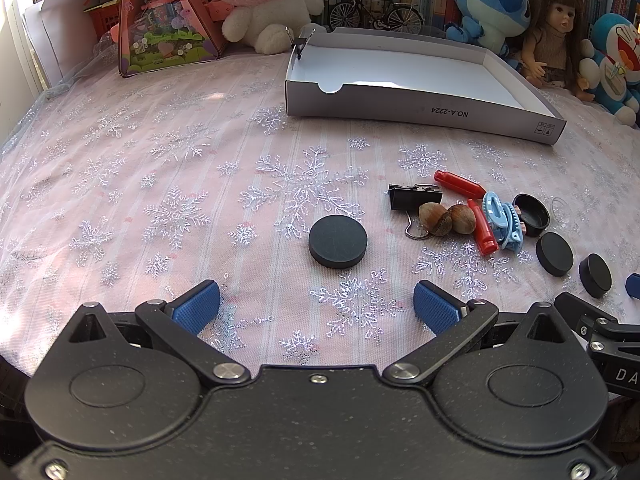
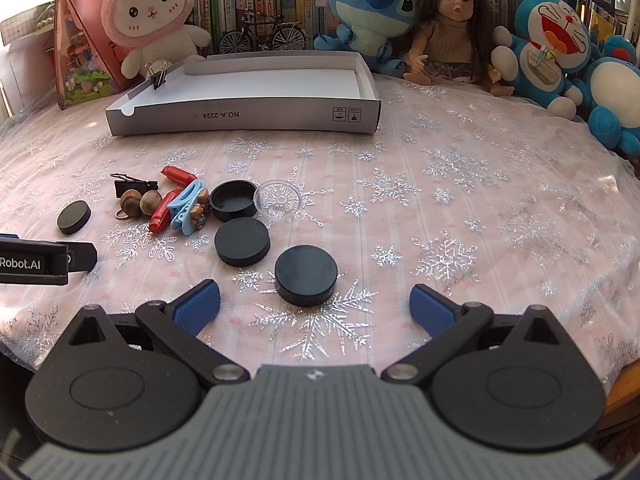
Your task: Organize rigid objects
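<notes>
A black puck (image 1: 338, 242) lies on the snowflake cloth just ahead of my open, empty left gripper (image 1: 316, 306). Another black puck (image 2: 306, 275) lies just ahead of my open, empty right gripper (image 2: 314, 305). A third puck (image 2: 242, 241) lies beyond it. A cluster holds a black binder clip (image 1: 414, 197), two hazelnuts (image 1: 447, 219), two red pieces (image 1: 460, 184), a blue hair clip (image 1: 504, 220), a black cap (image 2: 234, 201) and a clear lid (image 2: 279, 200). A shallow white box (image 1: 420, 110) stands at the back, with a binder clip (image 2: 160, 77) on its left wall.
Plush toys (image 2: 152, 12), a doll (image 2: 452, 28), a model bicycle (image 2: 262, 38) and books line the back edge. A pink triangular toy house (image 1: 164, 20) stands at the back left. The left gripper's body (image 2: 36, 262) shows at the right wrist view's left edge.
</notes>
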`<state>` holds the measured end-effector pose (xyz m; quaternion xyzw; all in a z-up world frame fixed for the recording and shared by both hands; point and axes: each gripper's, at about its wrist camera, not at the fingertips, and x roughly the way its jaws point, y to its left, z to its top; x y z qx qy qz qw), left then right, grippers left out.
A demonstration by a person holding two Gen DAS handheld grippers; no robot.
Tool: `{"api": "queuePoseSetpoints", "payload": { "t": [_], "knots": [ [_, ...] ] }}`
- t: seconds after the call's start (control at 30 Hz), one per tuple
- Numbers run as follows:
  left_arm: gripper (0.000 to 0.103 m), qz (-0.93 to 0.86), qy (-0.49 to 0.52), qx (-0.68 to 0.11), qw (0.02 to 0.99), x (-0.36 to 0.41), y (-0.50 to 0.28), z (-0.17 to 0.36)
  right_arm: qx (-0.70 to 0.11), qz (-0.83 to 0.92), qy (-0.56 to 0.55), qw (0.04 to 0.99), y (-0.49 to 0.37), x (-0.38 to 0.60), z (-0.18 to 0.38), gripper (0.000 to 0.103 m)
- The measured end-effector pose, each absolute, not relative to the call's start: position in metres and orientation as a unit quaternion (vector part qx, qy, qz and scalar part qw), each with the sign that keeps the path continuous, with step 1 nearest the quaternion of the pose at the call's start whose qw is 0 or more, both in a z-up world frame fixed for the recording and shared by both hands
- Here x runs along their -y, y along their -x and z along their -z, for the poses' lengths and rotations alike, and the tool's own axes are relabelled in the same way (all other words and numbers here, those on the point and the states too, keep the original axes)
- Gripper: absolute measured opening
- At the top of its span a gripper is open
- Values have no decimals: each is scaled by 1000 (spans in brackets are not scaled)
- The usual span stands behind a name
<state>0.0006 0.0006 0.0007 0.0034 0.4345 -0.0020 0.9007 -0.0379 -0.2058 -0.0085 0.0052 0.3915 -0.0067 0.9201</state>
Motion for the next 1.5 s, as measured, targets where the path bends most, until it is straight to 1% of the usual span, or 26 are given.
{"api": "queuePoseSetpoints", "payload": {
  "t": [0.63, 0.8, 0.9, 0.97, 1.13, 1.2, 1.27, 1.4, 1.5],
  "knots": [
    [103, 5, -6, -430, 903, -1, 2, 0, -388, 7, -6, 922, 38, 206, 10, 103],
    [103, 12, -12, -406, 914, -8, 7, 0, -367, 6, -7, 930, 44, 206, 12, 103],
    [103, 6, -8, -396, 918, -12, 7, 0, -340, 5, -5, 940, 53, 207, 17, 103],
    [103, 5, -6, -394, 919, -13, 7, 1, -339, 6, -7, 941, 52, 207, 18, 103],
    [89, 17, -15, -377, 926, -12, 10, -1, -339, -5, -28, 940, 48, 214, 12, 103],
    [87, 17, -16, -371, 928, -12, 10, -2, -333, -11, -40, 942, 50, 218, 10, 103],
    [85, 18, -16, -361, 932, -12, 10, -3, -325, -13, -38, 945, 53, 218, 8, 100],
    [84, 25, -15, -340, 940, -13, 12, -5, -308, -9, -25, 951, 58, 217, 6, 91],
    [80, 32, -15, -332, 943, -12, 12, -5, -300, -13, -21, 954, 60, 216, 4, 83]
  ]
}}
